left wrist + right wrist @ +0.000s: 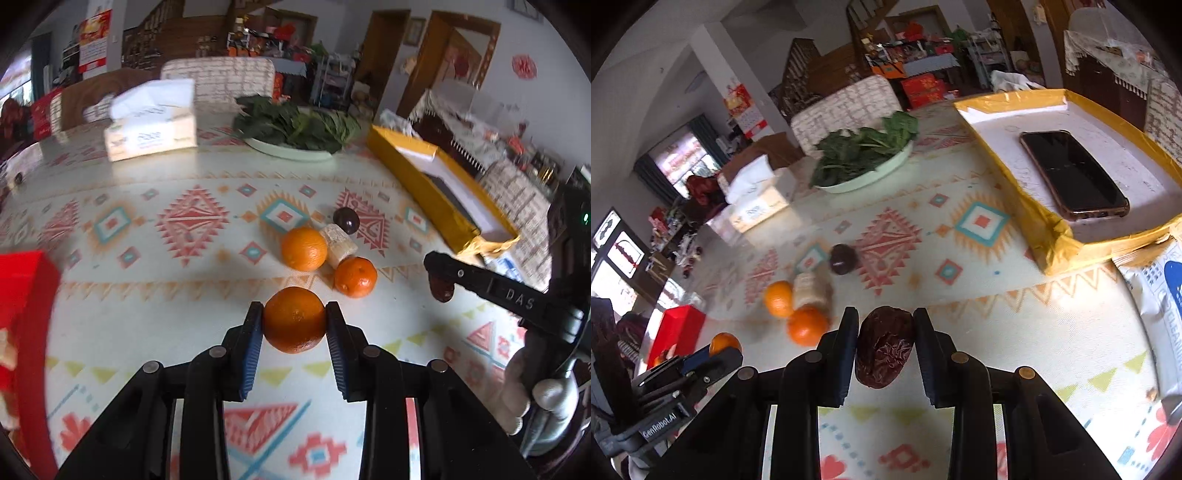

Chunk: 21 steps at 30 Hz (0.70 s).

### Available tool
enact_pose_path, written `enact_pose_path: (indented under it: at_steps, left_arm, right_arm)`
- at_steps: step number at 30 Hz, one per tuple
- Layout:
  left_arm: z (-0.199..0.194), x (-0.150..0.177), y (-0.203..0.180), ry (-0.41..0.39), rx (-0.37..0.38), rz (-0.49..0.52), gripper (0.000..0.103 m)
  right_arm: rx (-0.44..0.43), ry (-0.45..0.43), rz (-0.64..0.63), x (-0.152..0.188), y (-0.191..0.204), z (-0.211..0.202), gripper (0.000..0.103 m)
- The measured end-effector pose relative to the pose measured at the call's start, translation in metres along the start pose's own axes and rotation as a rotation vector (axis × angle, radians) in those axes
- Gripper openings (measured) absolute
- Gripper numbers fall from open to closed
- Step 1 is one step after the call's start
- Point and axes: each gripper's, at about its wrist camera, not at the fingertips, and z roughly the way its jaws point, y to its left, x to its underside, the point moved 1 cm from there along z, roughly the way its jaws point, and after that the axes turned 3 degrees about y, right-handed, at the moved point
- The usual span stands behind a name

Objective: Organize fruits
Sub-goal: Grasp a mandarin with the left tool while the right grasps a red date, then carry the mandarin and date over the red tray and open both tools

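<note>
Two grippers pinch fruit: the left gripper (294, 320) clamps a round, dimpled orange (294, 319), the right gripper (885, 345) squeezes a wrinkled, dark brown date (884, 347)

Open tablecloth low and centre in both wrist views, nothing on the table (155, 295) under either tool. Ahead of the left tool (294, 319): fruit cluster (325, 251) mid-frame, tight, items touching. Red box (22, 317) blocks the left edge. Yellow tray (1049, 236) with phone (1071, 173) walls off upper right of the right view. Greens plate (291, 151) and tissue box (151, 136) line the far side; wide clear band before them.
</note>
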Motion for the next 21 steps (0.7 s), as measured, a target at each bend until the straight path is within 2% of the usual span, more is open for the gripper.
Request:
enact_pose_path:
  at_steps: [6, 10, 16, 21]
  left_arm:
    - [-0.060, 0.011, 0.031, -0.083, 0.007, -0.068, 0.033]
    - [-0.104, 0.019, 0.061, -0.156, -0.032, -0.100, 0.033]
    - [-0.152, 0.033, 0.130, -0.207, -0.173, -0.161, 0.033]
    - [-0.172, 0.039, 0.193, -0.200, -0.264, -0.238, 0.033]
  right_arm:
    - [-0.071, 0.010, -0.042, 0.018, 0.043, -0.017, 0.033]
    - [-0.100, -0.006, -0.100, 0.021, 0.081, -0.032, 0.033]
    - [-0.182, -0.010, -0.219, 0.029, 0.158, -0.046, 0.033]
    - [-0.273, 0.064, -0.298, 0.040, 0.228, -0.023, 0.033]
